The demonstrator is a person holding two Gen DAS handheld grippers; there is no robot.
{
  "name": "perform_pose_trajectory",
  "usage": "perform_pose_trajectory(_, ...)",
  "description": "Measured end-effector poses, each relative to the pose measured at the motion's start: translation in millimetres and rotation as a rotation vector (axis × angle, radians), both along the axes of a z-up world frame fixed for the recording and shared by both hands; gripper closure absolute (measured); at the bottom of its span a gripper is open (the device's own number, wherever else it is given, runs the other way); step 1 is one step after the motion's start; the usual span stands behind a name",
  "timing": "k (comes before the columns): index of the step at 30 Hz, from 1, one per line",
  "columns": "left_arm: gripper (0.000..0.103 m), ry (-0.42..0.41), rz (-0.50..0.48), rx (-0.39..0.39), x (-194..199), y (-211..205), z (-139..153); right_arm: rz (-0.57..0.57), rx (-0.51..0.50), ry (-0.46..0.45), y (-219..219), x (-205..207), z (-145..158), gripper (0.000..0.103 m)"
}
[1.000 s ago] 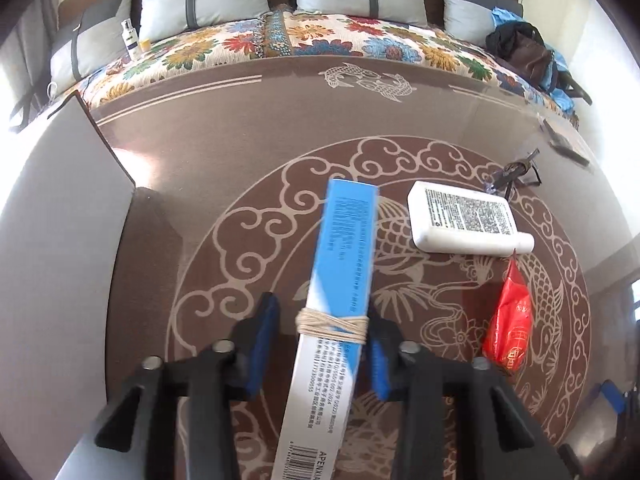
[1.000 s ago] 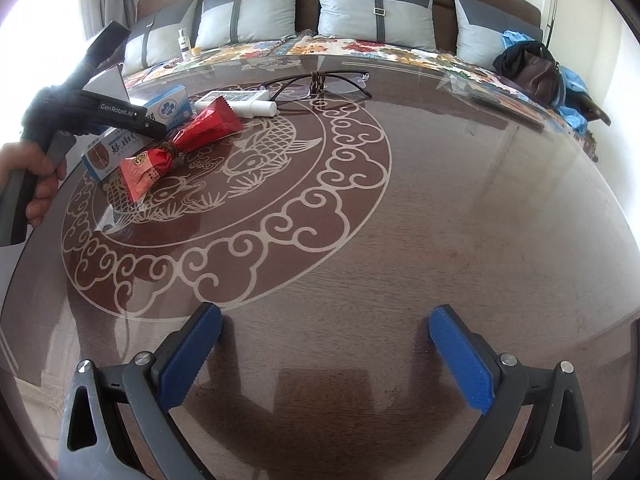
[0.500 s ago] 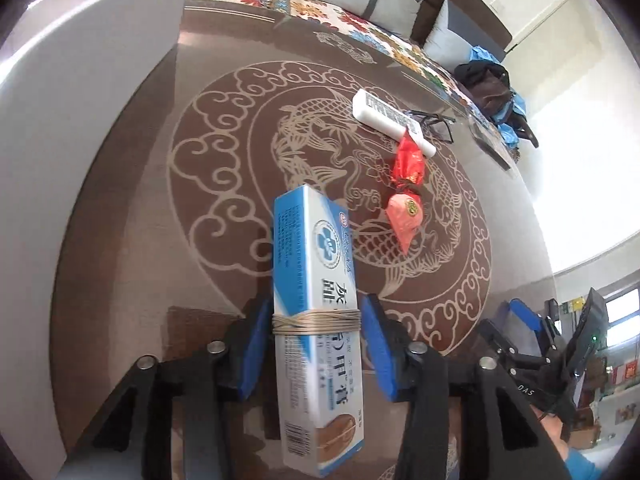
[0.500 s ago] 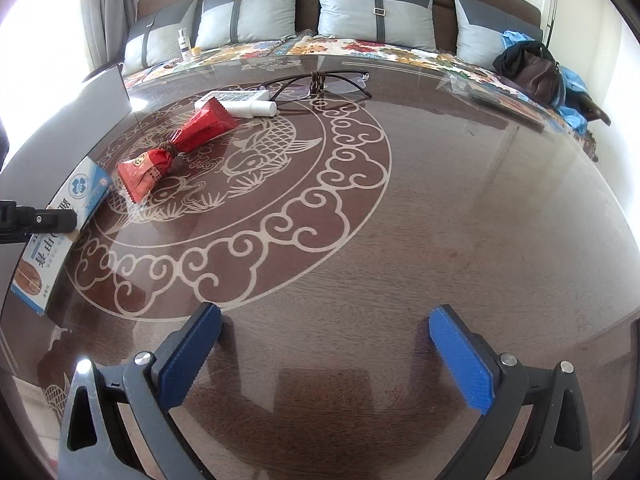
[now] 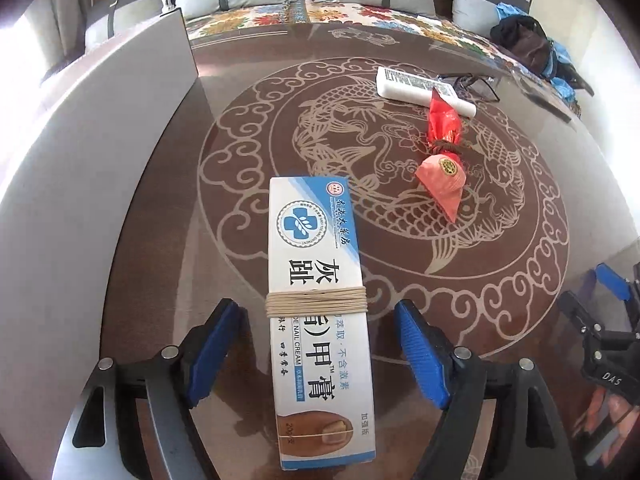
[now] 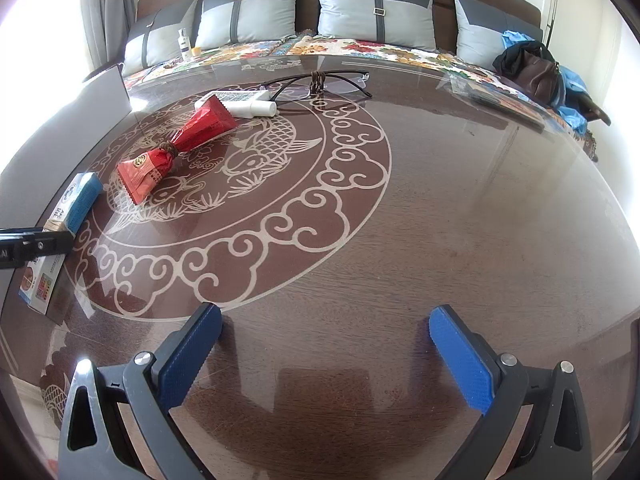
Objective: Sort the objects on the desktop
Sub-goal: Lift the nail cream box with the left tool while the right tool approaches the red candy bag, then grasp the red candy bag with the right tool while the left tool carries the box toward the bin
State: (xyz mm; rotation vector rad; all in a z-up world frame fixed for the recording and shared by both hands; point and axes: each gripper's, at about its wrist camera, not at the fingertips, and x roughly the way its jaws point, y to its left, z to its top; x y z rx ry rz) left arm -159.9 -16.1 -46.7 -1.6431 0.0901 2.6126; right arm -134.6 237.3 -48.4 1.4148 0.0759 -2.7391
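A long blue-and-white cream box [image 5: 320,312] with a rubber band round it lies flat on the table near its left edge, also in the right wrist view [image 6: 64,220]. My left gripper [image 5: 316,344] is open, its blue pads [image 5: 212,344] on either side of the box with gaps. A red packet [image 5: 442,152] [image 6: 180,148], a white tube [image 5: 420,88] [image 6: 240,102] and black glasses [image 6: 320,82] lie farther on. My right gripper [image 6: 324,356] is open and empty over bare table.
The round brown table [image 6: 460,200] has a cream fish pattern. A grey panel [image 5: 88,152] stands along its left side. A sofa with cushions [image 6: 376,4] and a dark bag [image 6: 532,68] lie behind the table.
My left gripper held the box, carried it towards the table's left edge and has now opened; the box lies flat between its pads. My right gripper has not moved.
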Motion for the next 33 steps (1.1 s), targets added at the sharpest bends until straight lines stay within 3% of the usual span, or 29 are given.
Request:
perform_pose_trajectory(2,0.021,0.048,0.02,0.0,0,1,-1,0.0,0.0,0.0,0,0,-1,0.0)
perform_pose_trajectory(4,0.055,0.097,0.033,0.016,4,-1,1,0.0,0.0,0.0,0,0,0,0.0)
perform_pose_trajectory(5,0.059,0.104,0.031,0.011,6,-1,4,0.0,0.0,0.0,0,0,0,0.0)
perform_pose_trajectory(11,0.06,0.103,0.023,0.036,50,-12,4,0.033,-0.024,-0.01,3,1,1,0.0)
perform_pose_trajectory(13,0.06,0.121,0.015,0.03,68,-15,2,0.02,-0.095,-0.054,4,-6,8,0.003)
perform_pose_trajectory(15,0.06,0.146,0.008,0.028,81,-18,1,0.018,-0.213,-0.089,-4,-18,17,0.016)
perform_pose_trajectory(17,0.06,0.164,-0.002,0.024,89,-19,1,0.03,-0.33,-0.113,-21,-40,25,0.02)
perform_pose_trajectory(20,0.06,0.18,-0.013,0.03,95,-23,1,0.03,-0.371,-0.16,-59,-84,26,0.033)
perform_pose_trajectory(23,0.06,0.186,-0.016,0.043,98,-27,2,0.001,-0.335,-0.21,-94,-124,15,0.042)
perform_pose_trajectory(25,0.06,0.187,-0.018,0.057,98,-30,2,-0.009,-0.266,-0.196,-113,-138,17,0.046)
perform_pose_trajectory(26,0.06,0.186,-0.019,0.064,98,-31,3,-0.001,-0.225,-0.195,-123,-142,17,0.051)
perform_pose_trajectory(27,0.06,0.185,-0.018,0.072,98,-32,3,0.023,-0.201,-0.2,-132,-143,17,0.068)
perform_pose_trajectory(28,0.06,0.184,-0.014,0.082,97,-34,3,0.046,-0.189,-0.206,-138,-141,17,0.072)
perform_pose_trajectory(33,0.06,0.168,0.031,0.145,92,-48,3,0.145,-0.098,-0.221,-141,-115,22,0.075)
